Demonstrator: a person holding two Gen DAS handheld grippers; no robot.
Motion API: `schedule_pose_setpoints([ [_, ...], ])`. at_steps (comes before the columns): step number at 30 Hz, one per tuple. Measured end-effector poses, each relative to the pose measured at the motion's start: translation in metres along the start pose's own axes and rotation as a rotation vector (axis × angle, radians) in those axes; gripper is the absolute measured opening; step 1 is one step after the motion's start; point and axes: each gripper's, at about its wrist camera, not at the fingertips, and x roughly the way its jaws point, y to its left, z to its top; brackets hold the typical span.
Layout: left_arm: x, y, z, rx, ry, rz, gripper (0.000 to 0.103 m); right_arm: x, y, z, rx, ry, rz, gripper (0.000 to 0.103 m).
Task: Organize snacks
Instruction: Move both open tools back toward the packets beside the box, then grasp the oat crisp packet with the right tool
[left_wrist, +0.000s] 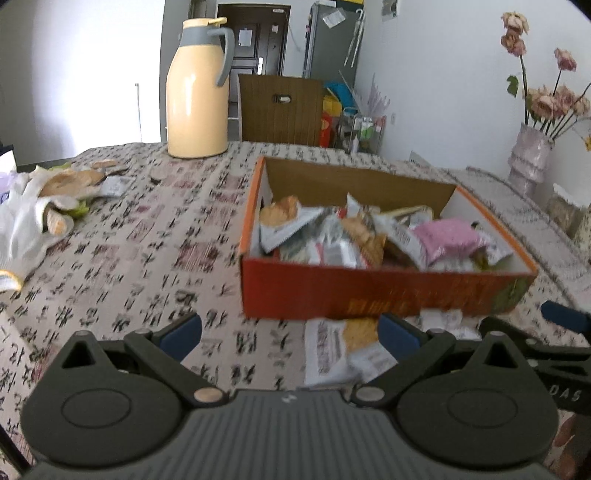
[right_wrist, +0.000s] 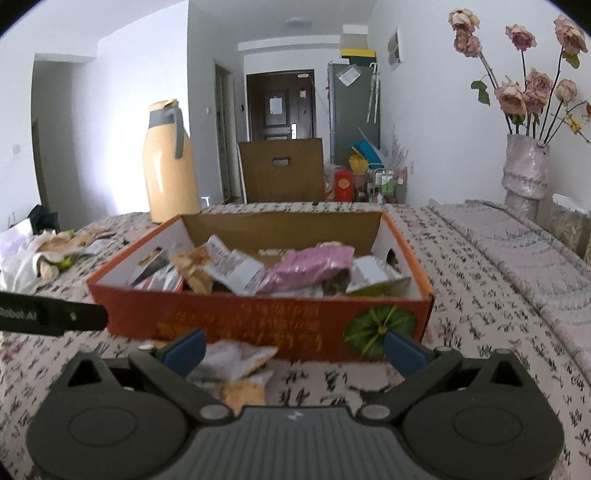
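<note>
An orange cardboard box (left_wrist: 369, 295) holds several snack packets, among them a pink one (left_wrist: 447, 236). A white and yellow snack packet (left_wrist: 343, 350) lies on the tablecloth just in front of the box, between the open fingers of my left gripper (left_wrist: 291, 336), nearer the right finger. In the right wrist view the same box (right_wrist: 258, 317) sits ahead, with the pink packet (right_wrist: 314, 266) inside. My right gripper (right_wrist: 295, 347) is open; loose packets (right_wrist: 236, 362) lie by its left finger (right_wrist: 184, 347). The other gripper (right_wrist: 51, 314) reaches in from the left.
A cream thermos jug (left_wrist: 195, 92) stands at the table's far side. A white bag with more snacks (left_wrist: 48, 199) lies at the far left. A vase of dried roses (right_wrist: 524, 170) stands at the right. A wooden chair back (left_wrist: 280, 107) is behind the table.
</note>
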Motion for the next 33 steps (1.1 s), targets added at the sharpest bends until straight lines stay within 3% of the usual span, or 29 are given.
schedule_pose_setpoints([
  [8, 0.004, 0.012, -0.019, 0.011, 0.008, -0.012, 0.103, -0.006, 0.005, -0.02, -0.007, 0.05, 0.015, 0.103],
  [21, 0.015, 0.017, -0.027, -0.008, 0.024, -0.067, 0.103, 0.01, 0.013, -0.027, -0.04, 0.109, 0.007, 0.1],
  [23, 0.016, 0.017, -0.027, -0.007, 0.025, -0.07, 0.103, 0.011, 0.014, -0.027, -0.042, 0.113, 0.016, 0.088],
  [27, 0.016, 0.015, -0.029, 0.002, 0.026, -0.074, 0.103, 0.014, 0.016, -0.029, -0.043, 0.128, 0.028, 0.073],
  [29, 0.016, 0.015, -0.029, 0.004, 0.028, -0.072, 0.103, 0.015, 0.018, -0.03, -0.051, 0.138, 0.04, 0.057],
  [33, 0.017, 0.014, -0.029, 0.004, 0.032, -0.069, 0.103, 0.017, 0.021, -0.033, -0.068, 0.163, 0.073, 0.041],
])
